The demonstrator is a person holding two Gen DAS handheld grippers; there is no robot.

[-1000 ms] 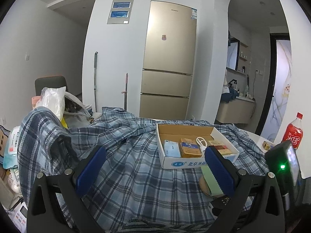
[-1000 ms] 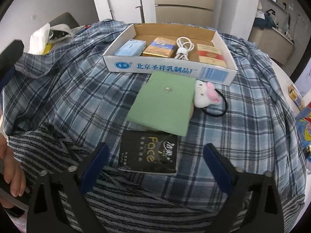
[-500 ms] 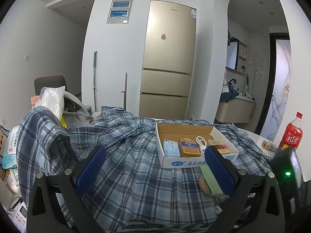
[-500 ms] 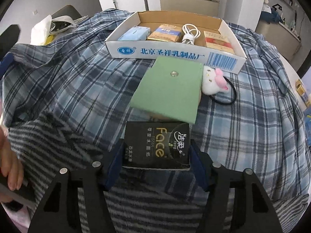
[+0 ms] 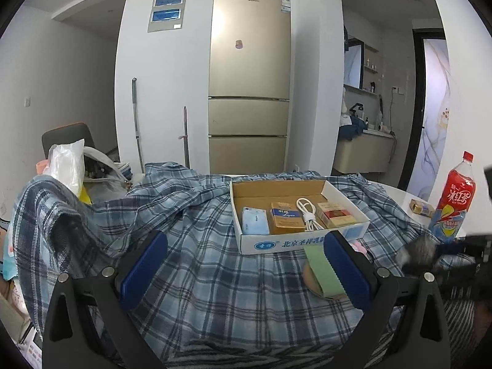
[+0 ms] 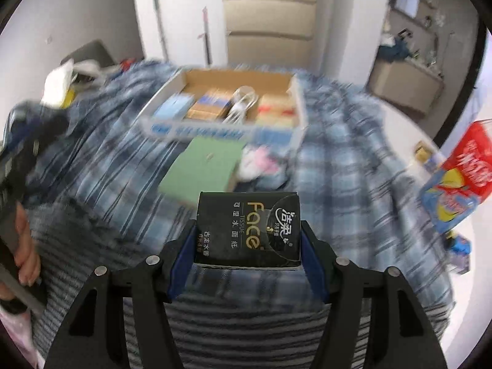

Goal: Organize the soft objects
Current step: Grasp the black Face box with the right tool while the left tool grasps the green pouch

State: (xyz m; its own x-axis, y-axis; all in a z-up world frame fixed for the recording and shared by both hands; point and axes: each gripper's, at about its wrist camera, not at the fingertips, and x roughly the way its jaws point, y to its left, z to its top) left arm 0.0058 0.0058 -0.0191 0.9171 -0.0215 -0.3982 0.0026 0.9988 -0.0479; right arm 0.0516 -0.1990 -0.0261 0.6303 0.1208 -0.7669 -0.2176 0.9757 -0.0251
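My right gripper (image 6: 247,246) is shut on a black pack of face tissues (image 6: 249,227), held clear above the blue plaid cloth (image 6: 338,160); the view behind it is blurred. Beyond the pack lie a green flat pouch (image 6: 203,166) and a pink-and-white plush hair tie (image 6: 255,163). Behind them stands an open cardboard box (image 6: 215,129) with small packs and a white cable inside. My left gripper (image 5: 244,264) hangs open over the plaid cloth (image 5: 200,246), with nothing between its fingers. The box (image 5: 276,243) and the green pouch (image 5: 323,270) lie just ahead of it to the right.
A red soft-drink bottle (image 5: 455,203) stands on the white table at the right, with a small box (image 5: 421,207) behind it. White plastic bags (image 5: 66,166) and a chair sit at the left. A person's hand (image 6: 26,246) shows at the left edge. A fridge (image 5: 249,86) stands behind.
My right gripper closed on the black tissue pack and lifted it off the cloth, moving towards the box. The left gripper has hardly moved.
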